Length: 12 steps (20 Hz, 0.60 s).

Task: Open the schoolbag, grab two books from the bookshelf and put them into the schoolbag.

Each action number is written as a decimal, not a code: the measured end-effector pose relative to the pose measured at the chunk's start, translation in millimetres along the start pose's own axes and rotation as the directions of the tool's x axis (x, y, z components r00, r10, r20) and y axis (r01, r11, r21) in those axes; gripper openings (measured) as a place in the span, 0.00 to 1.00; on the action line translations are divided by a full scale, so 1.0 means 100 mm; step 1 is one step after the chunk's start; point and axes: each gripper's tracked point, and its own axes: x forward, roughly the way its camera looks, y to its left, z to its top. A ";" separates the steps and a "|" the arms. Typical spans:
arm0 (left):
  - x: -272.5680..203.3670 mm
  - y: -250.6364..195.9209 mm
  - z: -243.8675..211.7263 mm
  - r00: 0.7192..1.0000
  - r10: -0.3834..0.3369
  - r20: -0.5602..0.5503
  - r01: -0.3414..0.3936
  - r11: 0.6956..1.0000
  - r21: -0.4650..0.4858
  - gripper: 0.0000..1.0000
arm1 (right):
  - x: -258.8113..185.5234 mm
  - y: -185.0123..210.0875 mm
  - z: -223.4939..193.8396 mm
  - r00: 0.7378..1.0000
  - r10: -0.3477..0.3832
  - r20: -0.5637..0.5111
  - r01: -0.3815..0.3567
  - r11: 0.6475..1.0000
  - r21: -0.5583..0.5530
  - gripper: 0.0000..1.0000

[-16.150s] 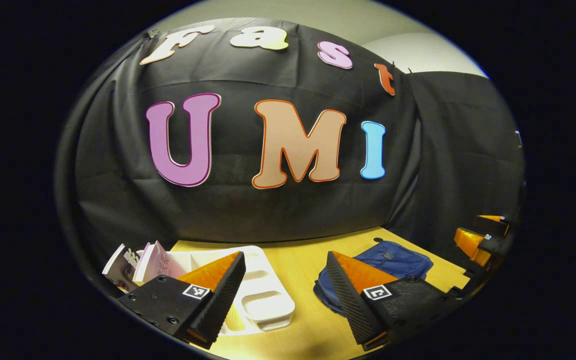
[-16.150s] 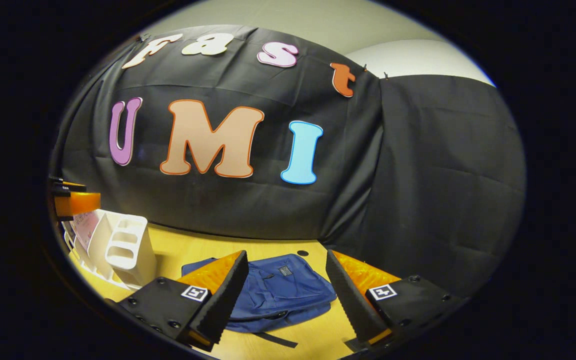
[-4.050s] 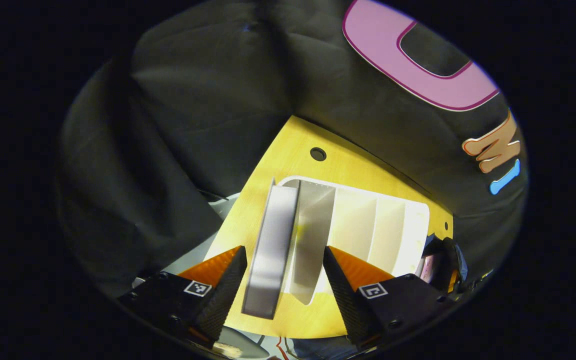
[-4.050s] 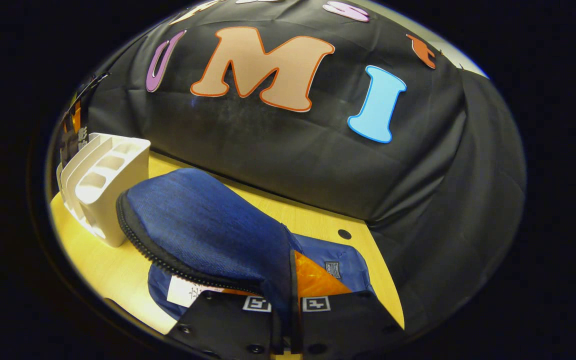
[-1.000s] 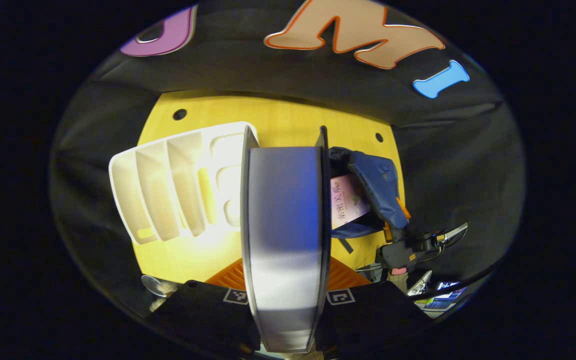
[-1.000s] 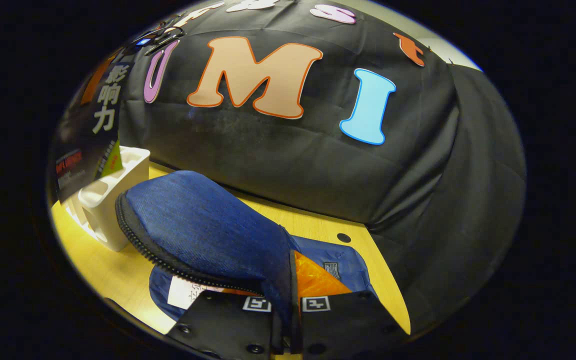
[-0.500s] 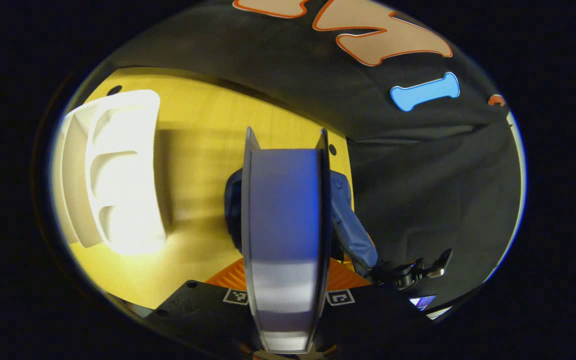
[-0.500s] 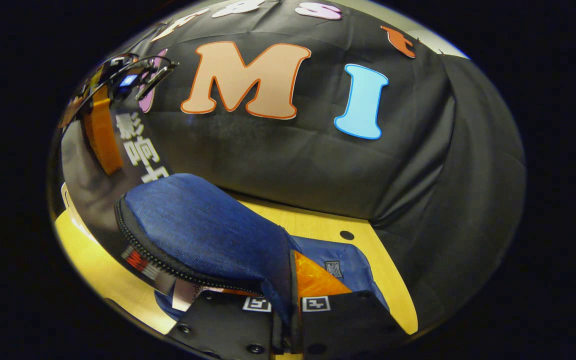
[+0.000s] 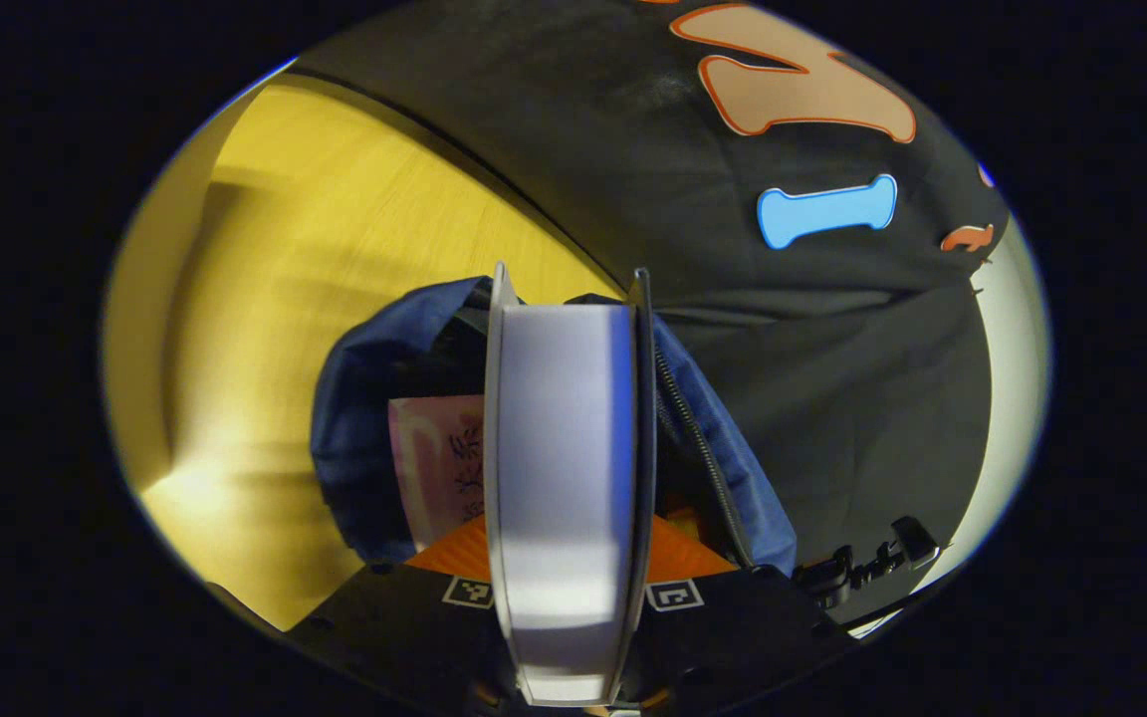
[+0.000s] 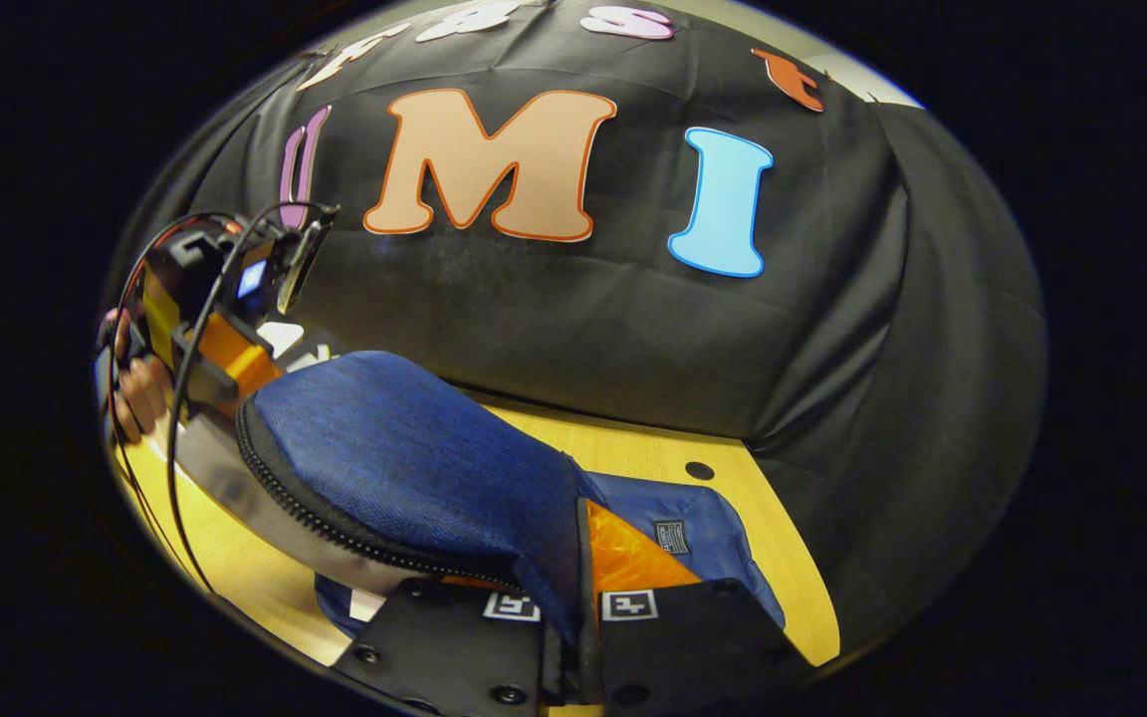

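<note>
Schoolbag (image 9: 354, 398) is held open at 6 o'clock, its flap (image 10: 414, 468) pinched by the right hand-held gripper (image 10: 578, 607); one pink book (image 9: 439, 468) is inside, and the second book (image 9: 564, 478), clamped by the left hand-held gripper (image 9: 569, 588), is poised at its mouth.

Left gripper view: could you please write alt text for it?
The left tool, shut on a thick grey-edged book, pushes it into the open blue fabric schoolbag, beside a pink book already inside, on a yellow wooden table.
</note>
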 end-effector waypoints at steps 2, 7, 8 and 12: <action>0.17 0.06 -0.06 0.999 -0.032 0.012 0.032 0.999 -0.014 0.38 | 0.00 0.00 -0.01 1.000 0.006 -0.003 -0.006 1.000 0.009 0.07; 0.54 0.22 -0.06 0.996 -0.069 0.053 0.074 0.993 -0.092 0.37 | 0.02 0.03 0.02 1.000 0.012 0.009 -0.012 1.000 0.020 0.07; 0.63 0.23 -0.07 0.996 -0.080 0.047 0.085 0.989 -0.117 0.36 | 0.03 0.05 0.01 1.000 0.016 0.008 -0.016 1.000 0.021 0.07; 0.78 0.23 -0.16 0.994 -0.101 0.038 0.105 0.986 -0.133 0.37 | 0.04 0.09 0.01 1.000 0.023 0.009 -0.023 1.000 -0.004 0.07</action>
